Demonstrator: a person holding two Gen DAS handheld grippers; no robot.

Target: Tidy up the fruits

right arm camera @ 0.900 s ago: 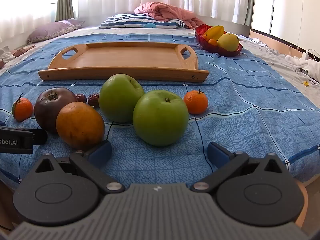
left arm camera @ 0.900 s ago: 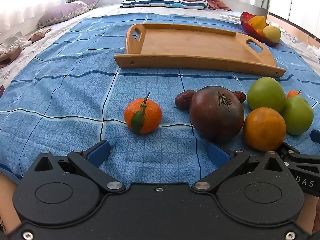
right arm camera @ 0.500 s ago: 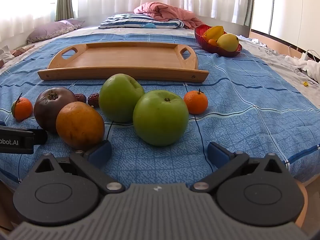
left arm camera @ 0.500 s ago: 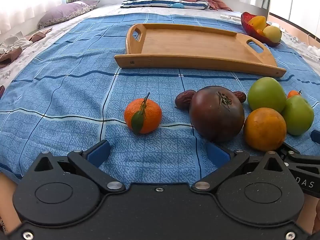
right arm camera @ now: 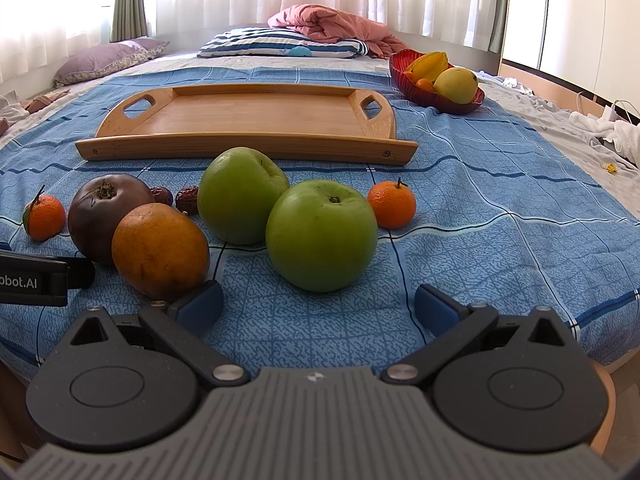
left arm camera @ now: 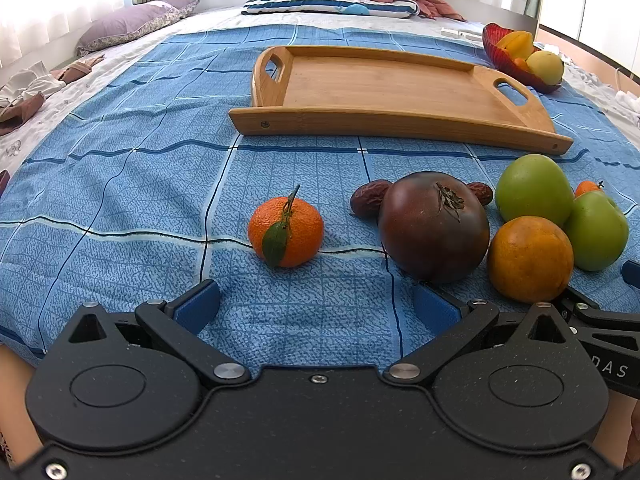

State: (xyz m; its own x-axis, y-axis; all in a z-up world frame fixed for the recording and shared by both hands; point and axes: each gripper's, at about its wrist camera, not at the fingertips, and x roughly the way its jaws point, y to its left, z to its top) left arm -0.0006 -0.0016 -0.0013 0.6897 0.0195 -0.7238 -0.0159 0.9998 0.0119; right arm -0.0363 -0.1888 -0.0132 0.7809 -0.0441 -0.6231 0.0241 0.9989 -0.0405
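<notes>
The right gripper [right arm camera: 318,308] was held wide and empty, the green apple [right arm camera: 322,236] just ahead between its fingers. The apple was judged firm, smooth, fairly heavy, best taken across its widest girth. The left gripper [left arm camera: 316,306] was likewise spread, empty.

Both cameras sit low at the foot of the bed [left arm camera: 120,200], each looking forward and slightly down over its own tongs towards the pillows. The left view [left arm camera: 316,304] stands further left, close to the leafy mandarin [left arm camera: 286,232], with the dark tomato [left arm camera: 434,226] right of centre. The right view [right arm camera: 318,306] stands beside it, close to the green apple [right arm camera: 322,236]. Both share the fruit cluster, the wooden tray [right arm camera: 248,114] and the red bowl [right arm camera: 436,102] beyond.
</notes>
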